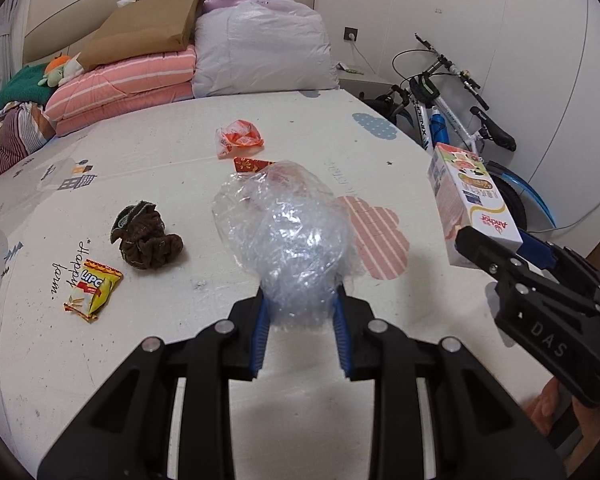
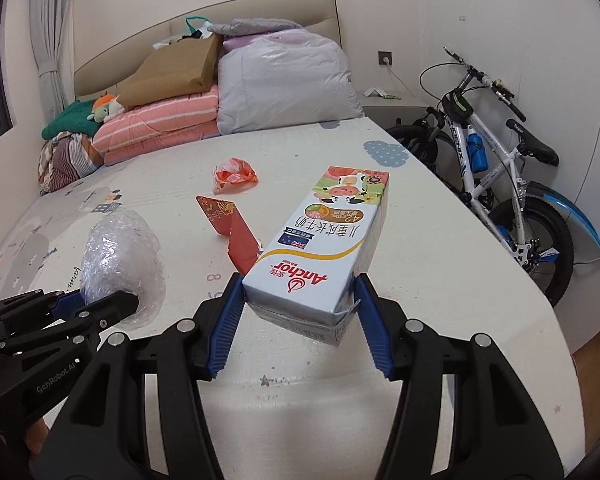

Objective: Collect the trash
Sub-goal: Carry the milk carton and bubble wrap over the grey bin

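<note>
**Mara:** While both grippers are loaded, start with the nearest. What has the left gripper (image 1: 300, 312) got?

**Jon:** Low in the centre of its own view, its blue pads are pressed into a wad of clear plastic wrap (image 1: 288, 236). The jaws stand narrow because the wad gives under them. It bulges up and away from the fingers, hanging clear of the bed mat (image 1: 172, 360), I judge.

**Mara:** And the right gripper (image 2: 300, 304)?

**Jon:** At a middling width, clamped on the near end of the milk carton (image 2: 324, 240). The pads sit on its two narrow sides, which is why the jaws are wider than the left's. Gripped at one end, it sticks out like a lever.

**Mara:** Which way does it point?

**Jon:** Its long axis runs away from the camera toward the upper right of the frame, the printed face up and the cow picture at the far end. The folded base is nearest us.

**Mara:** What lies beyond?

**Jon:** Just past the carton a red folded card (image 2: 230, 232) stands on the mat; farther on, an orange wrapper (image 2: 234, 174). In the left view, at lower left, a yellow snack packet (image 1: 94, 290) and a brown cloth bundle (image 1: 146, 240). No bin shows in either frame.
</note>
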Action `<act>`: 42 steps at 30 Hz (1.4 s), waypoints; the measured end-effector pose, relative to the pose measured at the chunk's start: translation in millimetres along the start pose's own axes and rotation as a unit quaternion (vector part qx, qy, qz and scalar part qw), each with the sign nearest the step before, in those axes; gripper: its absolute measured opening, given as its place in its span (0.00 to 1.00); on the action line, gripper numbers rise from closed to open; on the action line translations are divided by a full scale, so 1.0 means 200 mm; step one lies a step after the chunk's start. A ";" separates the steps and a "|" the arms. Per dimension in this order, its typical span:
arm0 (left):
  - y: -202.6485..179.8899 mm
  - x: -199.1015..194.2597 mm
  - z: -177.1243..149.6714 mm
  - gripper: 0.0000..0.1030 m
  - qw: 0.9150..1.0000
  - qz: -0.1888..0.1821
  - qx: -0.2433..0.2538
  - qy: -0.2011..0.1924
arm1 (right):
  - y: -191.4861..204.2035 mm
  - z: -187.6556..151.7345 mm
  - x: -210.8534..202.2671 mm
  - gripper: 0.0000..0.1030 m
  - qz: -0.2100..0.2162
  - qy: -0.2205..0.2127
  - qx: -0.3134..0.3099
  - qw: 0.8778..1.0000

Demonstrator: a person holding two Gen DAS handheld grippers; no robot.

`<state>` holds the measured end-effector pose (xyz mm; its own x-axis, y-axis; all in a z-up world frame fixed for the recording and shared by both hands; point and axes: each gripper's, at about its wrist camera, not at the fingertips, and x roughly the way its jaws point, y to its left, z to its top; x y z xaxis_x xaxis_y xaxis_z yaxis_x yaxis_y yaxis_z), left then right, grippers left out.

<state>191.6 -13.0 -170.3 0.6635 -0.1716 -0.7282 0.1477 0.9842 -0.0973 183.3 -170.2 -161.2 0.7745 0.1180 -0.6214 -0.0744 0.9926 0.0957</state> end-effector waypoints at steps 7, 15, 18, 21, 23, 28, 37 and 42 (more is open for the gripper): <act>-0.26 -0.27 -0.01 0.28 0.999 -0.021 0.033 -0.033 | -0.17 -0.06 -0.45 0.52 -0.019 -0.038 0.008 0.999; -0.71 -0.44 -0.04 0.28 0.991 -0.065 0.099 -0.057 | -0.55 -0.11 -0.92 0.52 -0.075 -0.089 0.041 0.992; -0.88 -0.46 -0.04 0.28 0.987 -0.087 0.123 -0.058 | -0.70 -0.14 -1.03 0.52 -0.101 -0.101 0.056 0.988; -1.06 -0.45 -0.05 0.28 0.981 -0.106 0.151 -0.056 | -0.86 -0.18 -1.11 0.52 -0.127 -0.104 0.070 0.984; -1.17 -0.42 -0.05 0.28 0.978 -0.123 0.164 -0.050 | -0.96 -0.21 -1.15 0.52 -0.143 -0.106 0.078 0.981; -1.42 -0.33 -0.03 0.28 0.969 -0.161 0.186 -0.036 | -1.21 -0.29 -1.18 0.52 -0.177 -0.098 0.103 0.974; -1.84 -0.05 -0.02 0.28 0.952 -0.200 0.230 -0.005 | -1.55 -0.42 -1.05 0.52 -0.218 -0.063 0.142 0.964; -2.00 0.16 -0.03 0.28 0.943 -0.216 0.253 0.017 | -1.72 -0.50 -0.93 0.52 -0.232 -0.045 0.161 0.958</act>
<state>149.6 -411.3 -158.4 0.4394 -0.5416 -0.7167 0.7349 0.6755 -0.0599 1.3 -530.8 -156.1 0.7288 -0.3513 -0.5878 0.4780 0.8756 0.0695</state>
